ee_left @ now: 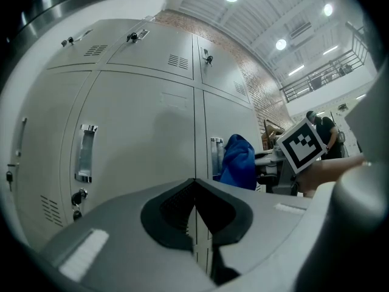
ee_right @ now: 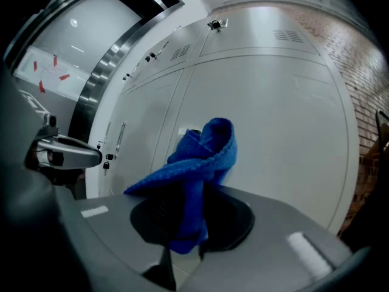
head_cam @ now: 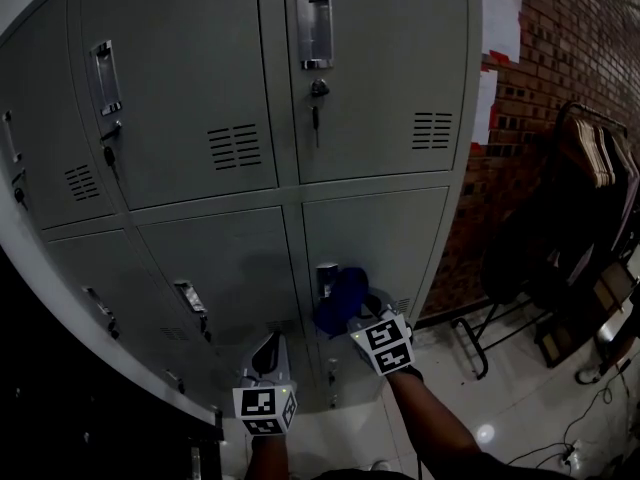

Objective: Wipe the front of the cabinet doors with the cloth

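Blue cloth (head_cam: 340, 298), bunched and folded, sits in the lower centre of the head view, gripped between the closed jaws of the right gripper (head_cam: 362, 318). In the right gripper view the cloth (ee_right: 200, 163) rises out of the right gripper (ee_right: 185, 236) as a twisted loop, with one flap spread toward the left of the frame. It lies at the face of the lower right door (head_cam: 380, 238) of the grey metal locker cabinet (head_cam: 180, 88), just beside that door's recessed handle (head_cam: 326, 278); whether fabric touches the metal cannot be told. The left gripper (head_cam: 268, 353), at the lower left of centre, points at the neighbouring lower door (head_cam: 230, 258). In the left gripper view the left gripper (ee_left: 194, 224) has its jaws together with nothing between them, and the cloth (ee_left: 238, 160) shows right of centre. Upper doors carry louvred vents (head_cam: 235, 146) and a key (head_cam: 318, 93) in the lock. A brick wall (head_cam: 560, 88) fills the upper right, above a pale tiled floor (head_cam: 520, 408).
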Demonstrator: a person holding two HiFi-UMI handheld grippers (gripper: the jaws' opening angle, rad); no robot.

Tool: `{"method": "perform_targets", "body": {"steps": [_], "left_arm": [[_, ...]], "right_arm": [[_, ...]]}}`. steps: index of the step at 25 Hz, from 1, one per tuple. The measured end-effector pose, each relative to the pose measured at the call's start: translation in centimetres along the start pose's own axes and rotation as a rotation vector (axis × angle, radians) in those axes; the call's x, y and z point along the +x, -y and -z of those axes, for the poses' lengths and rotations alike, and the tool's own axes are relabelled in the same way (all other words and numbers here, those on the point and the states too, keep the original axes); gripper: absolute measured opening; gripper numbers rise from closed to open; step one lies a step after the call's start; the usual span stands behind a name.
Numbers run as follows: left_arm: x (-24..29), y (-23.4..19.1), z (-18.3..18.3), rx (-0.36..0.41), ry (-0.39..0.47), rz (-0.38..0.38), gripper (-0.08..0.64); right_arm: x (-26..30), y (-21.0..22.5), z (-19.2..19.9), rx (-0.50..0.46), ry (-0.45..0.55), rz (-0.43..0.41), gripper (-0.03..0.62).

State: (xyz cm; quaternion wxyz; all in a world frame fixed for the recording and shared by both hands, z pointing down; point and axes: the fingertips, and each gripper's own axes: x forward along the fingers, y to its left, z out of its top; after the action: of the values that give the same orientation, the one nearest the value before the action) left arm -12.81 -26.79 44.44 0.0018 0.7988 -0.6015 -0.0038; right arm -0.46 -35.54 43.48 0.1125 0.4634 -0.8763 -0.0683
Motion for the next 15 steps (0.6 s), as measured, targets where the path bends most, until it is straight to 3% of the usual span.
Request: {"method": "perform_targets", "body": {"steps": [15], "left_arm": [[0.5, -0.4, 0.6, -0.006, -0.012, -0.027, 0.017]], "right_arm": [[-4.7, 10.5, 4.8, 0.023, -0.083, 0.18, 0.071]]}}
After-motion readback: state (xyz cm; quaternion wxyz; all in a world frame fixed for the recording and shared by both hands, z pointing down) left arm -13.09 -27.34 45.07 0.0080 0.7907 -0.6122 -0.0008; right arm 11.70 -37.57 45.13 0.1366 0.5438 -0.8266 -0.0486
